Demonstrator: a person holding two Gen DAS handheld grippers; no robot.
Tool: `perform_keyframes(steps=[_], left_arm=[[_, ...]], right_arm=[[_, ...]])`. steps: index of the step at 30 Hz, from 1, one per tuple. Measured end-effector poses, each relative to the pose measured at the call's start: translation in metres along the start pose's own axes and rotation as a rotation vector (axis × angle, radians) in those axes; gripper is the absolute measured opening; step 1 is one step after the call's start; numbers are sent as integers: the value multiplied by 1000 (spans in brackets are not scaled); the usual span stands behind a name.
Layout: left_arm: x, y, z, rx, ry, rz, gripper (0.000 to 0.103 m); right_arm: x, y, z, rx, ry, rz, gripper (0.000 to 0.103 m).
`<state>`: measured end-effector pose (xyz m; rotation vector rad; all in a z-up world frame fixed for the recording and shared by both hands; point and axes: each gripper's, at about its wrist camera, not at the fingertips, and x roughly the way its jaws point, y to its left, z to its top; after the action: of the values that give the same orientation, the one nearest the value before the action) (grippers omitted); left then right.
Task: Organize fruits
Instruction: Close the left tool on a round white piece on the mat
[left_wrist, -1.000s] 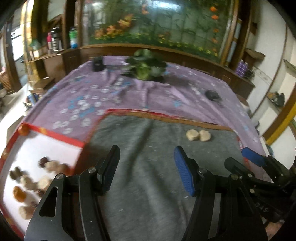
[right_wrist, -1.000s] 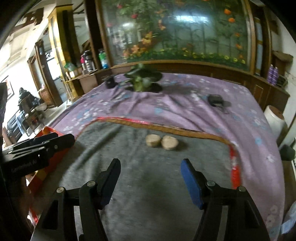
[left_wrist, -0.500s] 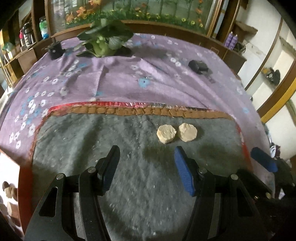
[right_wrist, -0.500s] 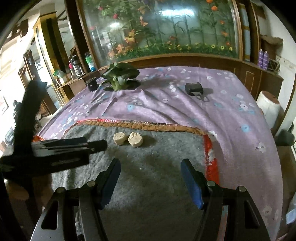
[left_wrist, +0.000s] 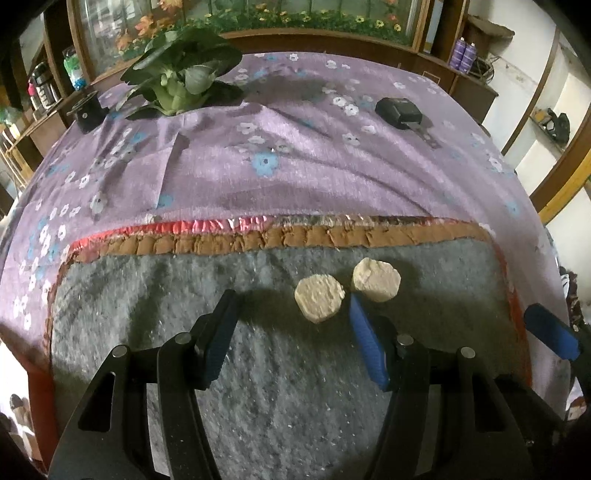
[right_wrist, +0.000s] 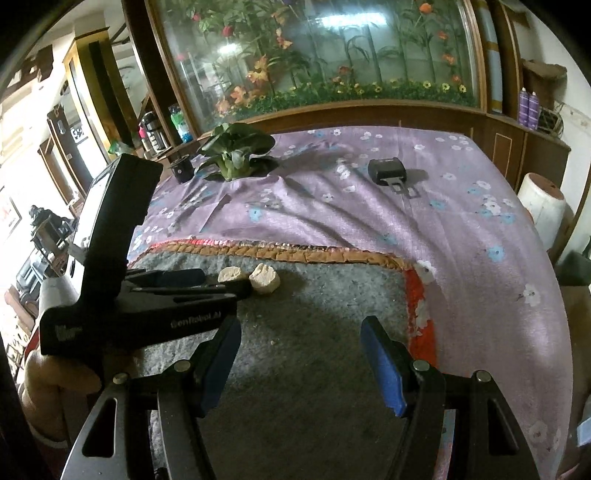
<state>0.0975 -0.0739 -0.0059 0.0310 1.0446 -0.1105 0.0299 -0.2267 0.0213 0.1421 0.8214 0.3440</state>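
Note:
Two pale beige round fruit pieces lie side by side on the grey felt mat (left_wrist: 280, 398): the left piece (left_wrist: 319, 298) and the right piece (left_wrist: 376, 280). My left gripper (left_wrist: 291, 306) is open and empty, its fingertips just short of the left piece. In the right wrist view the same pieces show (right_wrist: 229, 274) (right_wrist: 264, 283) with the left gripper's fingers (right_wrist: 184, 277) reaching them. My right gripper (right_wrist: 300, 332) is open and empty, low over the mat, to the right of the left one.
The mat has a red and brown border (left_wrist: 258, 236) and lies on a purple flowered cloth (left_wrist: 295, 155). A leafy green vegetable (left_wrist: 181, 81), a black cylinder (left_wrist: 86, 112) and a black buckle (left_wrist: 399, 110) lie at the far side. A white roll (right_wrist: 541, 206) stands off the right edge.
My left gripper swung right, away from the white tray with fruit, and came forward to the two beige pieces. My right gripper drew back to the right. Both stayed open.

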Motion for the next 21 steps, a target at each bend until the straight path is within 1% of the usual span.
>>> perform_keyframes(steps=[2, 3, 4, 5, 7, 11, 13, 16, 18, 19, 21], left_arm=[[0, 3, 0, 3, -13, 4, 52], [0, 2, 0, 10, -19, -3, 47], [0, 1, 0, 21, -25, -7, 44], [-1, -1, -1, 33, -30, -13, 35], [-4, -4, -2, 48, -39, 2, 25], [-15, 2, -6, 29, -46, 3, 24], [-24, 13, -11, -7, -56, 14, 24], [-36, 31, -19, -56, -63, 27, 24], [-43, 37, -24, -71, -69, 41, 24], [-49, 42, -27, -78, -77, 49, 24], [-54, 48, -30, -88, -84, 62, 24]], right_arm=[[1, -1, 0, 2, 1, 4, 66], [2, -1, -1, 3, 2, 4, 66], [2, 0, -2, 3, 5, 5, 66], [4, 0, -2, 2, 8, 7, 66], [5, 2, -1, -3, 11, 8, 66], [8, 14, 5, -56, 14, 0, 66], [15, 22, 10, -106, 14, 12, 66], [36, 35, 18, -182, 40, 23, 66], [53, 43, 22, -220, 62, 28, 66], [62, 46, 24, -239, 70, 13, 65], [76, 50, 28, -272, 76, -16, 51]])
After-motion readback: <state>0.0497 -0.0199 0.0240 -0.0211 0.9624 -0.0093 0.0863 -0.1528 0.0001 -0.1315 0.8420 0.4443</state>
